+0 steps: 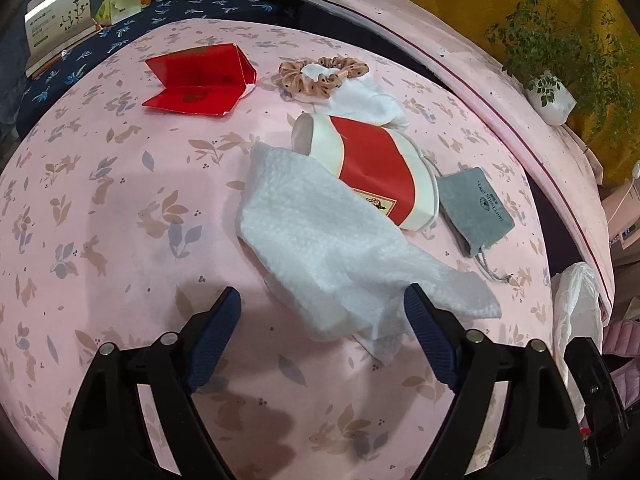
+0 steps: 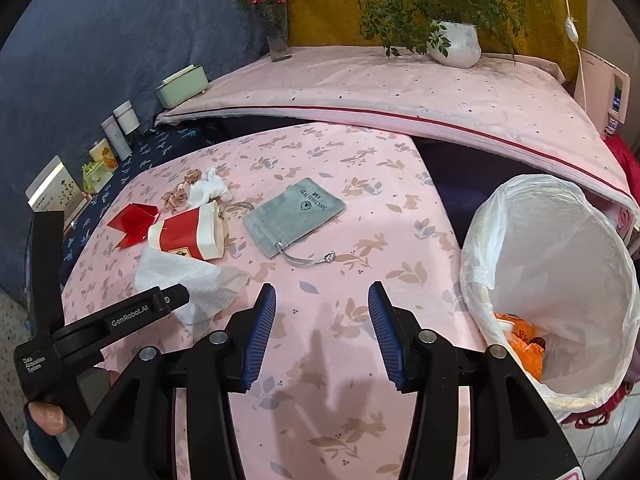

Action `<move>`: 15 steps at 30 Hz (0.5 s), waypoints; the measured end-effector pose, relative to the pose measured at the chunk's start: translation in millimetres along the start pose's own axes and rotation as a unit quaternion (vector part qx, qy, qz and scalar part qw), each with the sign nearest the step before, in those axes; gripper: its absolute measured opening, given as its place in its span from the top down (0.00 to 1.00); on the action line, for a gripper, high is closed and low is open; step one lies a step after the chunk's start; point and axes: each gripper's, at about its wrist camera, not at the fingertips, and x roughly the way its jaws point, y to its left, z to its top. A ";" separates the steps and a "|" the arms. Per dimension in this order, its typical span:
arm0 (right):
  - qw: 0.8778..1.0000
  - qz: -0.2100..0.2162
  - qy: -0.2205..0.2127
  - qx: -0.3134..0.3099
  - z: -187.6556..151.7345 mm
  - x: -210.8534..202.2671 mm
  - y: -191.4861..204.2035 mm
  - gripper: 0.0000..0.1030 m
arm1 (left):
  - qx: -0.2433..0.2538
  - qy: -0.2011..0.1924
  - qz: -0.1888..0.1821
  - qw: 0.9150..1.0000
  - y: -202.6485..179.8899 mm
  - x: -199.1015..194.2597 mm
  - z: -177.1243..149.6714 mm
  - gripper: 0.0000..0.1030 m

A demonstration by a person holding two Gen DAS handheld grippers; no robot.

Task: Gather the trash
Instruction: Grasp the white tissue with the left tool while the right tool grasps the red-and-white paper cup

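Observation:
A crumpled white tissue (image 1: 332,248) lies on the pink bed sheet, partly over a red and white paper cup (image 1: 372,168) on its side. My left gripper (image 1: 322,304) is open, its fingers either side of the tissue's near corner. A folded red paper (image 1: 200,80) lies further back. My right gripper (image 2: 322,300) is open and empty above the sheet. To its right is a trash bin with a white liner (image 2: 560,272) with orange trash (image 2: 524,344) inside. The tissue (image 2: 188,280), cup (image 2: 188,236) and red paper (image 2: 134,220) also show in the right wrist view, with the left gripper (image 2: 104,320) over the tissue.
A grey drawstring pouch (image 1: 476,208) (image 2: 296,212), a spotted scrunchie (image 1: 320,74) and a white sock (image 1: 368,100) lie by the cup. Boxes and bottles (image 2: 116,132) line the left side. A potted plant (image 2: 456,40) and a flower vase (image 2: 276,36) stand on the raised pink ledge behind.

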 end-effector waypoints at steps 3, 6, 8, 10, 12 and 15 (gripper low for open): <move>1.000 0.002 0.006 -0.006 0.4 7.5 7.2 0.54 | 0.017 -0.002 0.002 1.000 -3.6 2.5 1.2 0.49; 1.000 0.005 0.012 -0.010 1.7 15.1 14.3 0.54 | 0.030 0.006 -0.004 1.000 -4.7 4.3 3.0 0.82; 1.000 0.010 0.016 -0.011 2.5 19.7 19.5 0.54 | 0.027 0.010 -0.014 0.999 -1.0 3.0 3.4 0.95; 1.000 0.015 0.020 -0.014 2.4 23.5 25.2 0.54 | 0.025 0.009 -0.019 0.999 3.1 -0.4 3.1 0.96; 0.999 0.020 0.023 -0.019 3.1 27.7 31.8 0.54 | 0.028 0.005 -0.017 0.999 8.1 -6.2 3.0 0.96; 0.999 0.039 0.027 -0.025 5.4 35.4 42.5 0.54 | 0.030 -0.003 0.001 1.000 17.1 -14.0 5.0 0.96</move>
